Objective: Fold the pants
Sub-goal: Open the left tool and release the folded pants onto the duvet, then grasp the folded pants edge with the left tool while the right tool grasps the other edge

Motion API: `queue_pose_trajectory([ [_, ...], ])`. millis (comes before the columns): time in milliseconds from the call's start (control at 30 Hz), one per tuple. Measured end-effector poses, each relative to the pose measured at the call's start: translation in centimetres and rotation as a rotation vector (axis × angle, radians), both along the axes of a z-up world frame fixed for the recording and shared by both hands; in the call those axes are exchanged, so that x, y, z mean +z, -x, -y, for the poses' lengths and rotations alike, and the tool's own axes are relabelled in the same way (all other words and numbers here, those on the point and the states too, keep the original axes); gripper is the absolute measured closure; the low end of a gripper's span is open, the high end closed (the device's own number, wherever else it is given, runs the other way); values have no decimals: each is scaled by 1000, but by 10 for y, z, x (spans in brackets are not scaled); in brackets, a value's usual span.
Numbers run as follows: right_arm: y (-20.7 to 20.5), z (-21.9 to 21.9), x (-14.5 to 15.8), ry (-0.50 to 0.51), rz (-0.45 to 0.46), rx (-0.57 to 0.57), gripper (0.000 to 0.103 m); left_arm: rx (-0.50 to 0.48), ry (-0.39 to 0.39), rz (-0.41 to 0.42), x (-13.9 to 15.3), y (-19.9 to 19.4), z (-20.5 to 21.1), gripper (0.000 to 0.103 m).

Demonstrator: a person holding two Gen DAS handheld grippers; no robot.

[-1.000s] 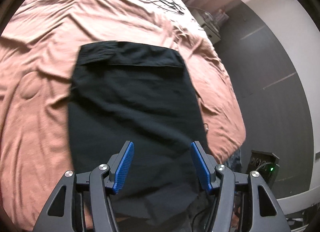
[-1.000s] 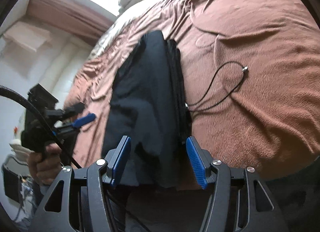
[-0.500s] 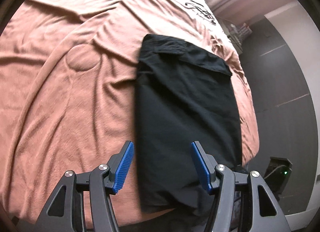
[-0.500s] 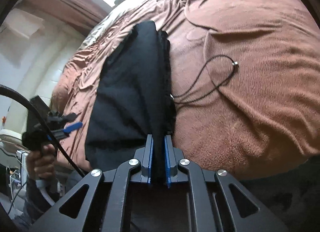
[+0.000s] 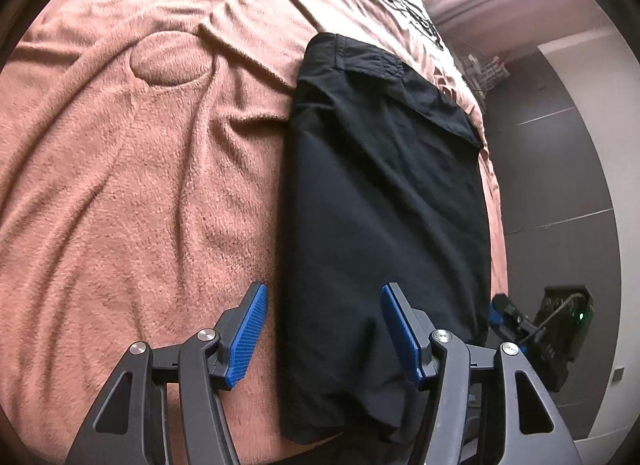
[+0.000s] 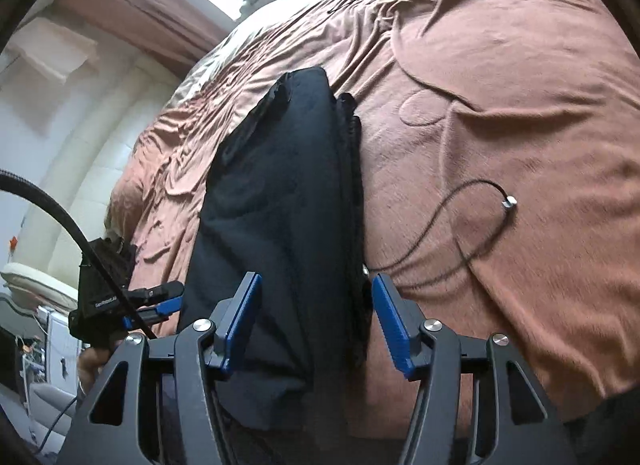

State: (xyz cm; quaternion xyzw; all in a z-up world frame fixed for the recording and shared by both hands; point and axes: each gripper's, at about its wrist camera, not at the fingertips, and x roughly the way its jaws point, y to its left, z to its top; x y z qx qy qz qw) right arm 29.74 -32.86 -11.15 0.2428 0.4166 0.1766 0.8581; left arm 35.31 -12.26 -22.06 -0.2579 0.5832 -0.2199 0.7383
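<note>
The folded black cotton pants (image 5: 380,205) are lying flat on the bed's brown fleece blanket (image 5: 120,185), near its edge. The left tool (image 5: 320,329) is hovering released; the right tool (image 6: 316,325) is opening, straddling the fold, probably freeing it.

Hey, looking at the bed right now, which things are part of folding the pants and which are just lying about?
Part of the job:
- black pants, folded lengthwise on the brown blanket
- left tongs, open
- right tongs, jaws opening, the pants' near end between them

Just lying about:
- thin black cable with a metal tip, beside the pants
- tangle of black cords farther up the bed
</note>
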Motion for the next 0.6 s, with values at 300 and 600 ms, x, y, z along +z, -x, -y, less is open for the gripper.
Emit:
queue_pose_trajectory([
  [300,-49,-17,-6,44,-39,46,48,15,32,18,-3,-12,-7,42],
  [600,-67,-22,-14,41,-69,64,48,42,96,13,-8,-25,-24,44],
])
